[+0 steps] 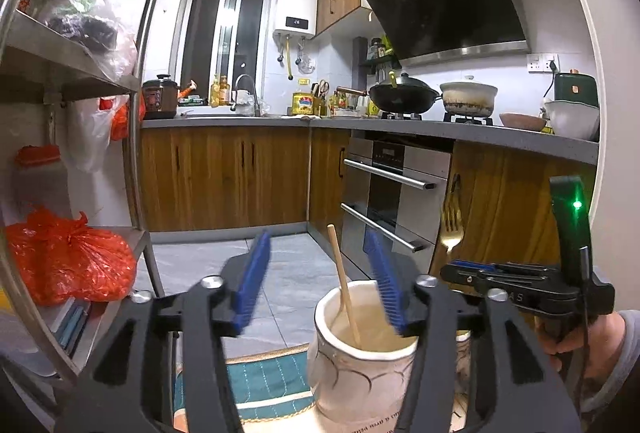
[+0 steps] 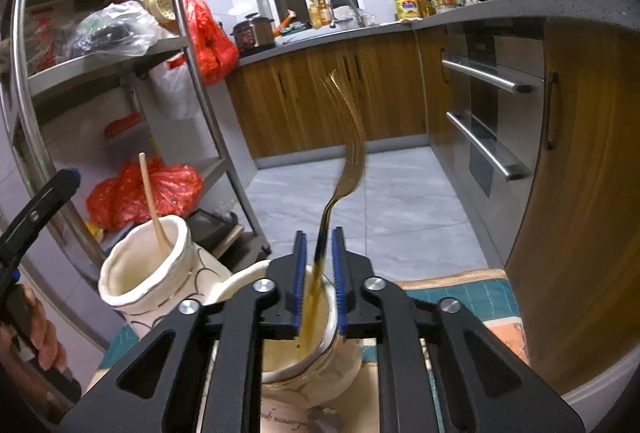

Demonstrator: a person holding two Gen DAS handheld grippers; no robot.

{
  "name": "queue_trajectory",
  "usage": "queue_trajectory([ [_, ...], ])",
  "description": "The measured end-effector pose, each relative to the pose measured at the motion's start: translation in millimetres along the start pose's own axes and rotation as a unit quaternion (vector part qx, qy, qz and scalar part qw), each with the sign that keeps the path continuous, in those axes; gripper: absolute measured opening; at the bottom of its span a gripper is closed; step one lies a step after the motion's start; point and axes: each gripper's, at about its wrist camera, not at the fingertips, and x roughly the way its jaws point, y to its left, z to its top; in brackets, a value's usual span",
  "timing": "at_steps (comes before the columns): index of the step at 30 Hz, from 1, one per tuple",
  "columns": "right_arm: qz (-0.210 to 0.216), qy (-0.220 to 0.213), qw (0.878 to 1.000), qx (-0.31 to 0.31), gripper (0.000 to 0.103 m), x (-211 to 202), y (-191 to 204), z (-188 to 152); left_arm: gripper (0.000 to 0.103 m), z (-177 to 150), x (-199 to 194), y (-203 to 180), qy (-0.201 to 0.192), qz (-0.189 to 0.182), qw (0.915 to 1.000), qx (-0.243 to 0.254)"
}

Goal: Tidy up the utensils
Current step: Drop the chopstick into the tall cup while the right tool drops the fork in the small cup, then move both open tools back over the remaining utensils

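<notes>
The right gripper is seen with its blue pads standing slightly apart on either side of a gold fork; a gap is visible at each side of the handle, so the fork is judged released, not clamped. The fork is blurred, its handle end inside a cream ceramic cup directly below the jaws, its tines pointing up.

The left gripper is held wide open with nothing pressed between the pads. A wooden chopstick stands between them, leaning inside a second cream cup just beside the first.

The fork is judged stiff, smooth metal, likely to slip; it is best taken at mid-handle. The chopstick is judged light and rigid; it is best gripped near its upper end. Both cups are judged fragile and liable to tip if knocked sideways.

Faint lettering is printed near the base of each cup but cannot be read. On the far wall, a water heater display appears to read "26".
</notes>
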Motion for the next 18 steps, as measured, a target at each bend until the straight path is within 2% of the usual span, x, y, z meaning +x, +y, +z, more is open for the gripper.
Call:
queue_trajectory([
  [2,0.001,-0.003,1.0,-0.001,0.027,-4,2,0,0.063,2,-9,-1,-0.004,-0.005,1.0,-0.006],
  [4,0.002,-0.007,1.0,-0.003,0.037,-8,4,1,0.073,4,-19,-3,-0.006,-0.004,0.9999,-0.014],
  [8,0.007,-0.018,1.0,-0.008,0.065,-24,7,1,0.094,6,-39,-8,-0.012,-0.001,0.9995,-0.028],
  [9,0.008,-0.024,1.0,-0.013,0.075,-32,8,-1,0.097,6,-44,-8,-0.012,0.0,0.9994,-0.031],
  [12,0.013,-0.049,0.999,-0.021,0.096,-58,8,-7,0.097,3,-57,-10,-0.004,0.0,0.999,-0.044],
  [15,0.013,-0.07,0.997,-0.027,0.098,-81,7,-15,0.097,-3,-67,-13,0.013,0.009,0.9985,-0.052],
  [18,-0.009,-0.084,0.996,-0.033,0.098,-105,4,-25,0.097,-10,-76,-17,0.031,0.021,0.9982,-0.047],
])
